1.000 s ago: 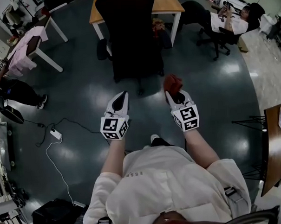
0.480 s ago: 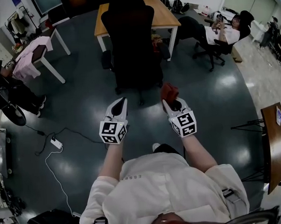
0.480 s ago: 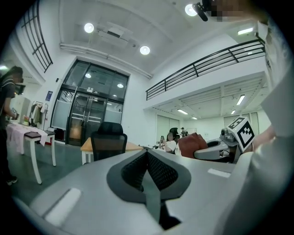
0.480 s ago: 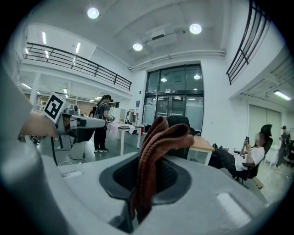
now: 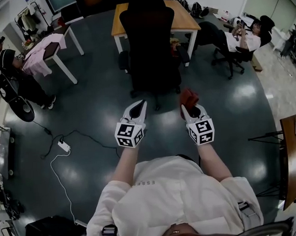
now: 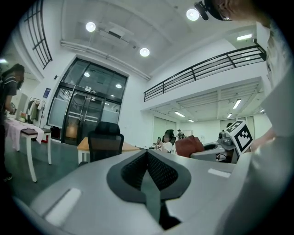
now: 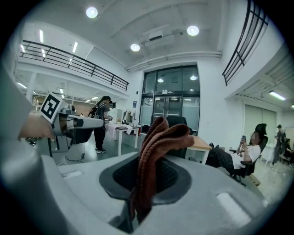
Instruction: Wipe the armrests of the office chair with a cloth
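Observation:
A black office chair (image 5: 150, 44) stands with its back toward me, ahead of both grippers; its armrests (image 5: 123, 60) jut out at the sides. It shows small in the left gripper view (image 6: 105, 143) and behind the cloth in the right gripper view (image 7: 180, 123). My right gripper (image 5: 190, 105) is shut on a folded reddish-brown cloth (image 5: 188, 97) (image 7: 154, 153) that sticks up from its jaws. The left gripper (image 5: 139, 106) (image 6: 147, 156) is shut with nothing in it. Both hang in the air short of the chair.
A wooden table (image 5: 183, 18) stands behind the chair, a white table with pink cloth (image 5: 49, 48) to the left. One person sits on a chair at right (image 5: 235, 35), another stands at left (image 5: 14, 77). A power strip and cable (image 5: 64, 145) lie on the floor.
The view has shifted: chair and tables now sit further right and lower in the head view. Both grippers stay level in front of me, cloth still held.

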Demonstrator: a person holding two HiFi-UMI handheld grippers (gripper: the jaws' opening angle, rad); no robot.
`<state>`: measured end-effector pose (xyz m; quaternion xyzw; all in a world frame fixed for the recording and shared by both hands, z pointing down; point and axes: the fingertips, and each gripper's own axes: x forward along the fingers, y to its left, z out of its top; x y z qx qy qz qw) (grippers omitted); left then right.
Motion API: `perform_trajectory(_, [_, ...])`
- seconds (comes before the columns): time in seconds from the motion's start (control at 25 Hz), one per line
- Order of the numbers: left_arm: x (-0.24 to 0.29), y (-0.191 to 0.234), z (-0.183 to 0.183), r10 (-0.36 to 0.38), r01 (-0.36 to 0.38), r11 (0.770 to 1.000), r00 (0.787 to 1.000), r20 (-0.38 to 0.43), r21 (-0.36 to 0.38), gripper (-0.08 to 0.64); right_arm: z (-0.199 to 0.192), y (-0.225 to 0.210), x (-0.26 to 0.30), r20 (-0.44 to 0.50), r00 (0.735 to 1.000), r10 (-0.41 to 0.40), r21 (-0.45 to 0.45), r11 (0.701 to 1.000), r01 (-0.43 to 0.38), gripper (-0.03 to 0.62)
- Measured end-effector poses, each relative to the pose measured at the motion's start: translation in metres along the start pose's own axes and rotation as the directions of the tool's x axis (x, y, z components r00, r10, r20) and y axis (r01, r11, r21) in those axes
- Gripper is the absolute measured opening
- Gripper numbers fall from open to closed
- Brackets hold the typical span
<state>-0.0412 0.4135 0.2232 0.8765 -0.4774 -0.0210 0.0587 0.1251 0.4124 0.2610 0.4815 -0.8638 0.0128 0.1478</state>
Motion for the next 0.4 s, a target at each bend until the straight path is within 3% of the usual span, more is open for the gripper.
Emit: perform_trajectory(0.4, [-0.013, 0.01, -0.008, 0.029, -0.029, 1.0, 1.0, -0.002, -0.008, 0.017, 0.004, 0.017, 0.003, -0.006, 1.0, 0.023, -0.007, 1.0, -0.023, 0.051])
